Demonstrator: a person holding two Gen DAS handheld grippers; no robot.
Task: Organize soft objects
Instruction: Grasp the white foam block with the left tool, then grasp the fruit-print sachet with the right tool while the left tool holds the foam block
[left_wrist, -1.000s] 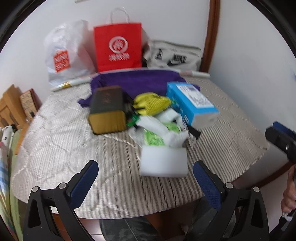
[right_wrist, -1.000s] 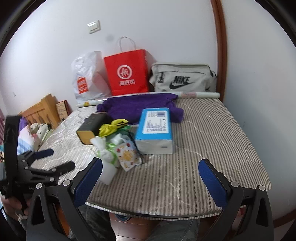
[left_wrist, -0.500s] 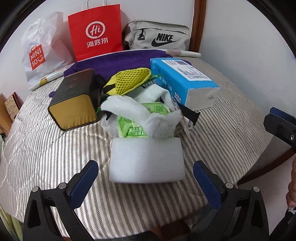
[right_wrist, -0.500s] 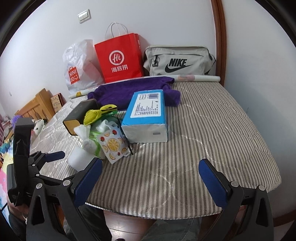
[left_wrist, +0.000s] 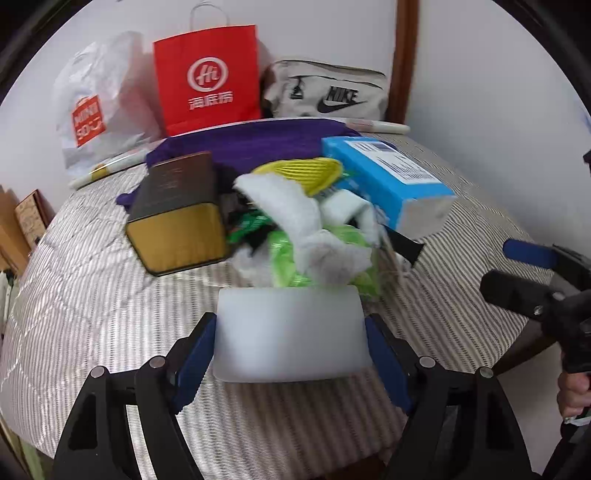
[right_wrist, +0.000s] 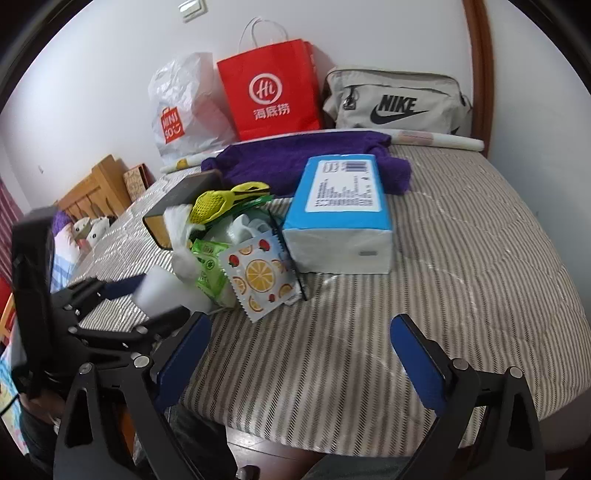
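A white foam block (left_wrist: 290, 332) lies at the near edge of the striped mattress (left_wrist: 92, 295). My left gripper (left_wrist: 291, 332) straddles it, jaws closing, blue pads (left_wrist: 199, 350) touching both its sides. Behind it is a heap: white fluffy cloth (left_wrist: 295, 218), green packets (left_wrist: 284, 258), a yellow mesh piece (left_wrist: 299, 173) and a purple towel (left_wrist: 258, 144). In the right wrist view my right gripper (right_wrist: 301, 325) hovers over bare mattress (right_wrist: 461, 258), jaws wide but closing slightly, nothing between them. A fruit-print packet (right_wrist: 258, 277) lies just beyond it, and the left gripper (right_wrist: 144, 299) holds the block (right_wrist: 162, 291).
A blue tissue pack (right_wrist: 343, 206) and a black-and-gold box (left_wrist: 177, 210) flank the heap. Against the wall stand a red paper bag (right_wrist: 269, 92), a white plastic bag (right_wrist: 181, 110) and a grey Nike bag (right_wrist: 399, 103). Wooden furniture (right_wrist: 92, 188) is at the left.
The left gripper came down and forward onto the white foam block and its jaws closed in against its sides. The right gripper sank toward the mattress, closer to the heap.
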